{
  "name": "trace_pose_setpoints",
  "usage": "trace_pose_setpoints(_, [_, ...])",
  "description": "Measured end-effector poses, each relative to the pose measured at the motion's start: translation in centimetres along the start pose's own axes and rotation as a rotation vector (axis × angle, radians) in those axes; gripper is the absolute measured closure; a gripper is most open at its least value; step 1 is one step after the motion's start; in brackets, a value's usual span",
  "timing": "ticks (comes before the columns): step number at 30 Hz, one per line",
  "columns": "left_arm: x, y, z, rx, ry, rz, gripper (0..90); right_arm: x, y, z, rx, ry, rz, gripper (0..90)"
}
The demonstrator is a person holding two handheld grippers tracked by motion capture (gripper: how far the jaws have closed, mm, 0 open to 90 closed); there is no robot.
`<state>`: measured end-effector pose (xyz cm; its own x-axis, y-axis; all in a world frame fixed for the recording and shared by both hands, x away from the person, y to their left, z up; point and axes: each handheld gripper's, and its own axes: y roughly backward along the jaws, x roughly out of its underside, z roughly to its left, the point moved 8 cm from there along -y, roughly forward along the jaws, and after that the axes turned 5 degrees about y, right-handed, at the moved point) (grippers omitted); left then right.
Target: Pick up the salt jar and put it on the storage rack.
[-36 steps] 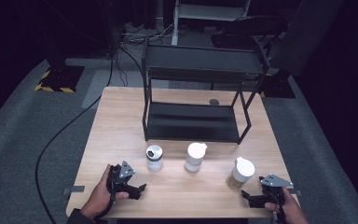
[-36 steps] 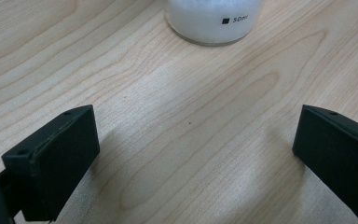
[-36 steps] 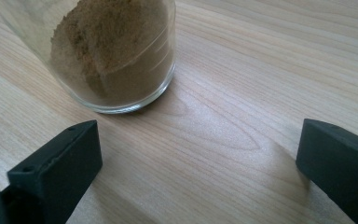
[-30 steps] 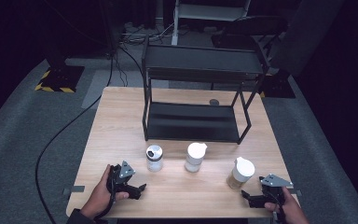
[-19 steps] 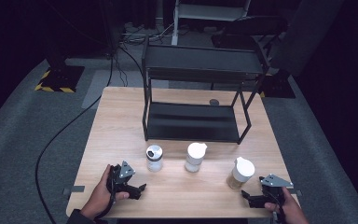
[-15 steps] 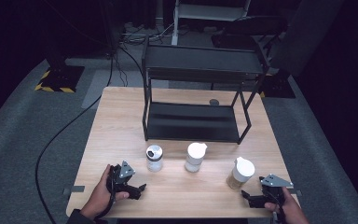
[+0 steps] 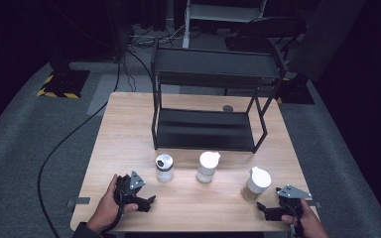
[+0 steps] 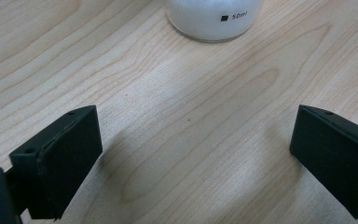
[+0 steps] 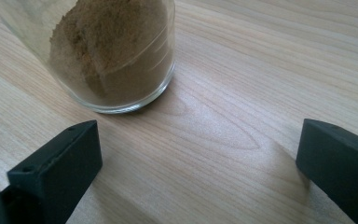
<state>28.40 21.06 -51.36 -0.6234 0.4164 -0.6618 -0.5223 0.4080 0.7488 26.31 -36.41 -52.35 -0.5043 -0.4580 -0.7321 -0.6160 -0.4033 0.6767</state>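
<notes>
In the left gripper view we see the left gripper (image 8: 191, 158) with its jaws wide apart over bare wood, having just closed a trifle, with nothing between them. Ahead of them, cut off by the top edge, stands the base of a jar of white powder (image 8: 214, 18); its lid is out of frame there, but the high view shows its silver cap (image 7: 164, 161) just beyond that gripper (image 7: 146, 201).

The right gripper (image 9: 198, 163) also has its jaws spread, holding nothing. Ahead and toward its left jaw stands a jar of brown powder (image 9: 114, 56), top cut off; from above we see its white lid (image 7: 259, 176). A third, white-capped jar (image 7: 208, 166) stands between the two. Behind them is a black two-tier rack (image 7: 213, 106) on the table (image 7: 124, 124).
</notes>
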Motion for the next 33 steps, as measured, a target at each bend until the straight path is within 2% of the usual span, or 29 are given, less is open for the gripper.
trace_pose_setpoints(3, [-0.1,0.1,0.0,0.003,0.021,-0.011,2.0,0.0,0.0,0.0,0.0,-0.001,0.001,0.0])
trace_pose_setpoints(10, [-0.3,0.4,-0.1,0.011,0.031,-0.018,2.1,0.0,0.0,0.0,0.002,-0.001,0.002,0.0])
trace_pose_setpoints(14, [-0.4,0.5,-0.2,-0.003,0.042,-0.037,2.1,-0.1,0.0,0.1,0.004,-0.004,0.007,0.0])
trace_pose_setpoints(33, [-1.6,0.3,-0.4,0.003,0.024,-0.043,2.0,-0.2,0.0,0.1,0.004,-0.008,0.013,0.0])
